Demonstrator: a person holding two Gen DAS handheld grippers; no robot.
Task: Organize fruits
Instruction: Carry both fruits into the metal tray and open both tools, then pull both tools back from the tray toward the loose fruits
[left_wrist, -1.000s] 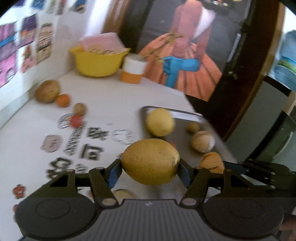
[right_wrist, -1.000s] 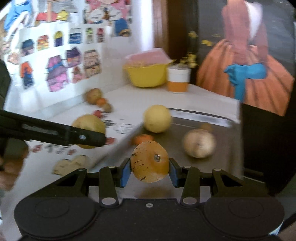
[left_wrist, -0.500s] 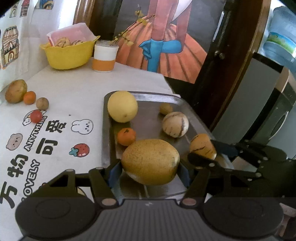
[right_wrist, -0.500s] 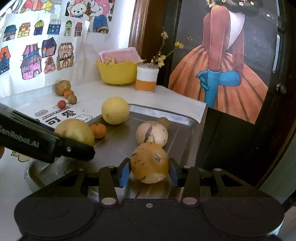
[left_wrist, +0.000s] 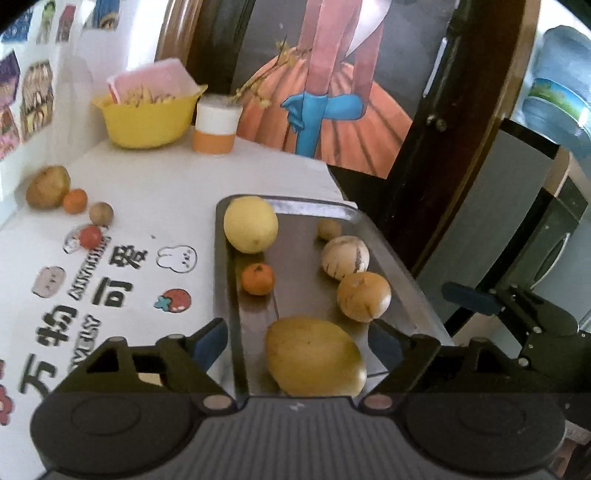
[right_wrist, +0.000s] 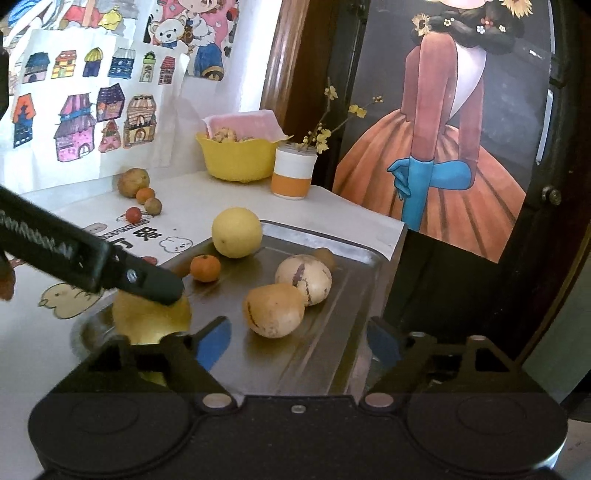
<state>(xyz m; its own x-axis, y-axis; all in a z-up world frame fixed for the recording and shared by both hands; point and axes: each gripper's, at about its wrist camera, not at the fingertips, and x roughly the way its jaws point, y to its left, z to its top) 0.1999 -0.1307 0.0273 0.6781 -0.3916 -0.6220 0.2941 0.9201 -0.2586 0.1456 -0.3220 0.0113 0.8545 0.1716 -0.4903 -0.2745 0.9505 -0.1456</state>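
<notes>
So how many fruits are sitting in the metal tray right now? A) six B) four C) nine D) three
A: the tray holds six: a big yellow fruit, a small orange, a striped pale fruit, a little brown one, an orange-tan fruit and a large yellow-green fruit.

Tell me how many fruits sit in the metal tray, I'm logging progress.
6: large yellow fruit nearest, tan fruit, striped melon, tangerine, pale yellow fruit, small brown fruit at the far end.
</notes>
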